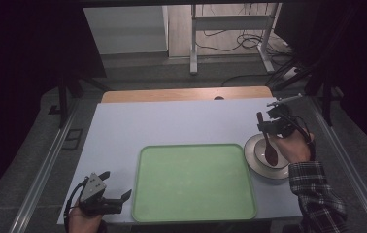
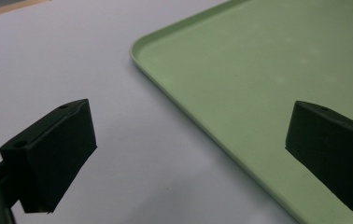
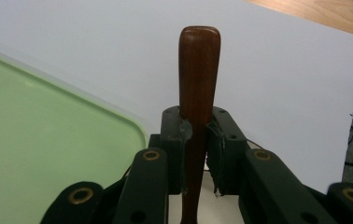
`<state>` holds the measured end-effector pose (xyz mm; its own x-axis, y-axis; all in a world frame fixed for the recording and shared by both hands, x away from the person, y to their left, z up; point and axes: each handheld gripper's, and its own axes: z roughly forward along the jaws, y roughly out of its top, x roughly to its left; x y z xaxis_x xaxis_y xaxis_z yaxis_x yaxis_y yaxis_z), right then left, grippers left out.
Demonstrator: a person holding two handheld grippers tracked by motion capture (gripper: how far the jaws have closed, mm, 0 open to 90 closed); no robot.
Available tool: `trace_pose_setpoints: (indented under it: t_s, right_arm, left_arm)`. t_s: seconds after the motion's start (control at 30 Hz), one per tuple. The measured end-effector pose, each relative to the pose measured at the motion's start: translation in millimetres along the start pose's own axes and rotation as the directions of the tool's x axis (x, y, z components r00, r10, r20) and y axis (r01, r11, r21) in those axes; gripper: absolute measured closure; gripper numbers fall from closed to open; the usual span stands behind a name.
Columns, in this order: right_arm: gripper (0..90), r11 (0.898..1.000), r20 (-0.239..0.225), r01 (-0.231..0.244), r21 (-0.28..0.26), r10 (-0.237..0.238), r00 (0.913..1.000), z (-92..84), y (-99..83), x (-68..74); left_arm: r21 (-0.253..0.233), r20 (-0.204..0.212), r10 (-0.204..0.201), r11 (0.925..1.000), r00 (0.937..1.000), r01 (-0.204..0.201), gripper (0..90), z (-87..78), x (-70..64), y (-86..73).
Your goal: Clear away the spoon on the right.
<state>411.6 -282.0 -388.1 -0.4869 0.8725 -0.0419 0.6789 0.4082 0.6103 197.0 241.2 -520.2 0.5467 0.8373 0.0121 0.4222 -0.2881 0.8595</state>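
My right gripper (image 1: 264,125) is shut on a dark brown wooden spoon (image 1: 269,145), held above a white bowl (image 1: 264,162) that sits on a white plate (image 1: 250,155) at the table's right. The spoon's scoop hangs down over the bowl. In the right gripper view the spoon's handle (image 3: 199,70) stands up between the two pads, which press on it at my right gripper (image 3: 196,135). My left gripper (image 1: 114,187) rests open near the table's front left corner. Its jaws straddle the left edge of the green tray (image 2: 268,79), with nothing between them at my left gripper (image 2: 188,149).
The green tray (image 1: 196,182) lies at the front middle of the pale table (image 1: 181,121). A wooden strip (image 1: 186,93) runs along the far edge. Beyond it stand a metal frame (image 1: 230,29) and cables on the floor.
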Motion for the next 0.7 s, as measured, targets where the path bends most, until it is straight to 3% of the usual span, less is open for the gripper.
trace_pose_setpoints:
  t_s: [0.7]
  right_arm:
    - [77.5,0.998,-0.021,0.026,0.06,-0.025,0.9995,-33.9,19.0,5.4]
  left_arm:
    - [-0.023,-0.012,-0.005,0.9997,0.9999,0.004,1.7,-2.6,0.7,0.7]
